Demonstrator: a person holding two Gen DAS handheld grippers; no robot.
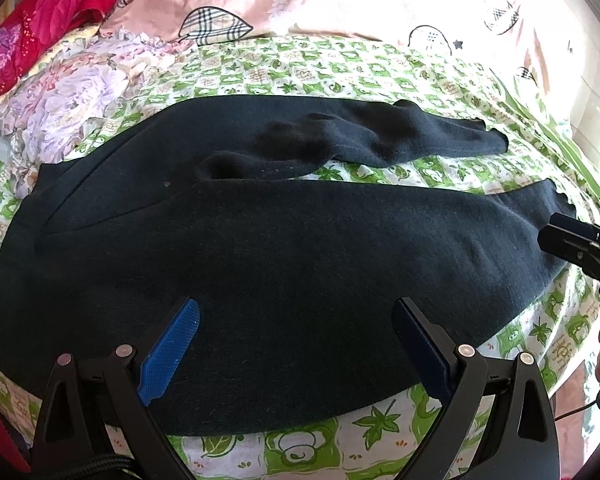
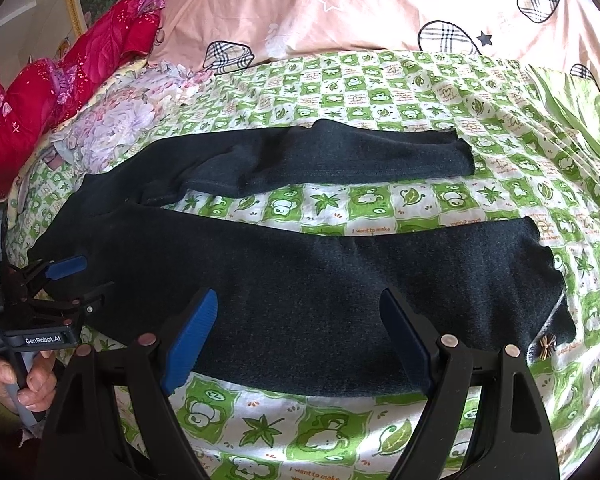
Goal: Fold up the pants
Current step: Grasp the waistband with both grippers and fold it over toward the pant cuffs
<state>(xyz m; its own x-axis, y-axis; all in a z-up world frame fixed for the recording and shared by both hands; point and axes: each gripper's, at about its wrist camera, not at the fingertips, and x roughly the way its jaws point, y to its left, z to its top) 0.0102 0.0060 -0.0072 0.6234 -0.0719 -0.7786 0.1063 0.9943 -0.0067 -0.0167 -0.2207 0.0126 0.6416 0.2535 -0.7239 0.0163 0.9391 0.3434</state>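
Dark navy pants (image 1: 260,248) lie flat on the green patterned sheet (image 1: 340,68), waist to the left and both legs reaching right. The far leg (image 2: 320,160) is rumpled, while the near leg (image 2: 340,280) lies smooth. My left gripper (image 1: 296,308) hovers open over the near edge of the pants' upper part, nothing between its blue pads (image 1: 168,356). My right gripper (image 2: 300,296) stands open over the near leg's lower edge, also empty. Each gripper shows in the other's view: the right gripper (image 1: 548,230) by the near leg's hem, the left gripper (image 2: 88,278) by the waist, held by a hand (image 2: 32,380).
A pink duvet with plaid hearts (image 2: 340,8) lies bunched along the far side. Red fabric (image 2: 40,92) and a floral cloth (image 2: 112,124) sit at the far left. A small bow trim (image 2: 546,346) marks the near hem. Bare sheet (image 2: 300,432) runs along the near edge.
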